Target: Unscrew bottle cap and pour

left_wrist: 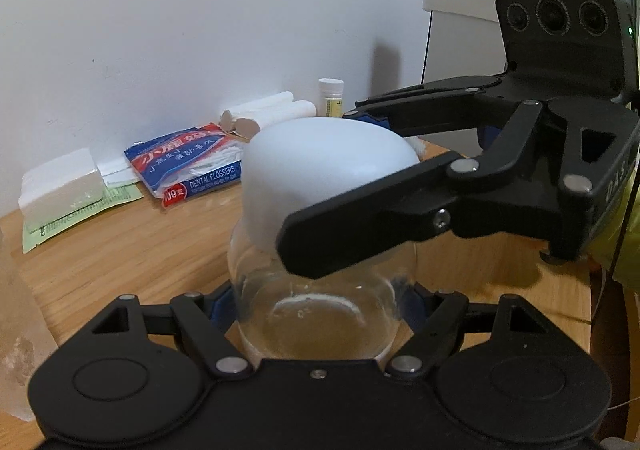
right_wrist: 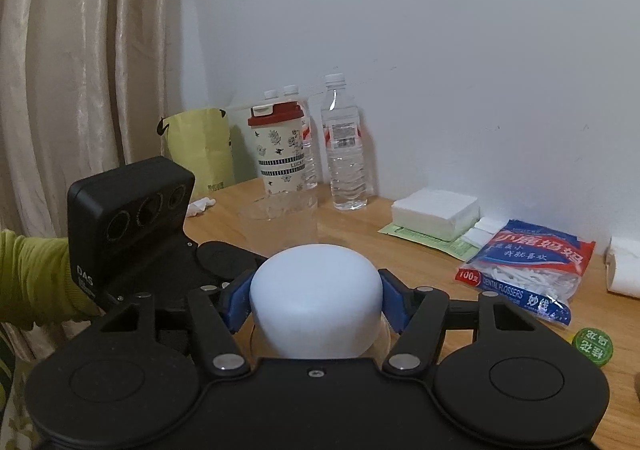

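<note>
Cap [right_wrist: 316,302] pinched between my right fingers [right_wrist: 236,304], axis upright; left fingers [left_wrist: 218,308] clamp bottle [left_wrist: 320,314] below.

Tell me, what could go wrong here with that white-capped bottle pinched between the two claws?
Three things, probably. The left gripper holds smooth, rounded clear glass, so the bottle might spin or slip as the cap turns. The right gripper pinches a domed white cap, which could pop out of its blue pads. Liquid sits in the bottle, so any tilt once the cap loosens may spill it onto the wooden table and the dental flossers bag.
</note>
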A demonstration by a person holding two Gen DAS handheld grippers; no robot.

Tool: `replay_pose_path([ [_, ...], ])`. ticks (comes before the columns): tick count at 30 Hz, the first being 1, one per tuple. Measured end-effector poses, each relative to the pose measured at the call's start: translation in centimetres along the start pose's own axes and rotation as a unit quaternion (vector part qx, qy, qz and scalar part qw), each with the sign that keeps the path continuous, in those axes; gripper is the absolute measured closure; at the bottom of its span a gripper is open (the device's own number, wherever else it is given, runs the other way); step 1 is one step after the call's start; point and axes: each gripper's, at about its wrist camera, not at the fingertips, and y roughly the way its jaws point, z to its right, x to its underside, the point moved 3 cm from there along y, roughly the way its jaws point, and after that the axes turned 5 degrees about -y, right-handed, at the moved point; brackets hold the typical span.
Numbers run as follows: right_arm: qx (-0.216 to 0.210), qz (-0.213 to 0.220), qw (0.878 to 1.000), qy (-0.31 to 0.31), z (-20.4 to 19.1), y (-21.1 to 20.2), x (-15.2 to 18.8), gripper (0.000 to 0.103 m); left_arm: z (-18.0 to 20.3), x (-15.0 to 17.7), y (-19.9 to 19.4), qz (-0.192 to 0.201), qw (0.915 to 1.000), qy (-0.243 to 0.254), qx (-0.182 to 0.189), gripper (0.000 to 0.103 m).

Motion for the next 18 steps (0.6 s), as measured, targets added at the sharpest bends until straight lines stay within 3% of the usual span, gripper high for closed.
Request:
replay_pose_path([
  [3,0.035,0.017,0.999,0.001,-1.0,-0.4,0.1,0.032,-0.6,0.2,0.8,0.000,1.0000,-0.009,-0.001,0.024],
  [5,0.052,0.032,0.998,0.009,-1.7,-0.8,0.2,0.023,-0.6,0.2,1.0,-0.004,0.9999,-0.014,-0.007,0.023],
  [8,0.062,0.051,0.996,0.029,-2.0,-1.3,0.2,0.019,-0.7,0.3,1.3,-0.005,0.9998,-0.013,-0.014,0.023],
  [14,0.097,0.131,0.984,0.077,-2.7,-3.2,0.8,0.014,-1.1,0.6,1.1,-0.004,0.9993,-0.027,-0.027,0.023],
  [16,0.118,0.139,0.982,0.056,-3.5,-3.4,1.1,0.014,-1.3,0.7,1.0,-0.002,0.9992,-0.031,-0.027,0.022],
  [18,0.111,0.131,0.985,0.022,-4.5,-3.2,1.3,0.014,-1.5,0.7,0.8,0.002,0.9990,-0.036,-0.026,0.013],
])
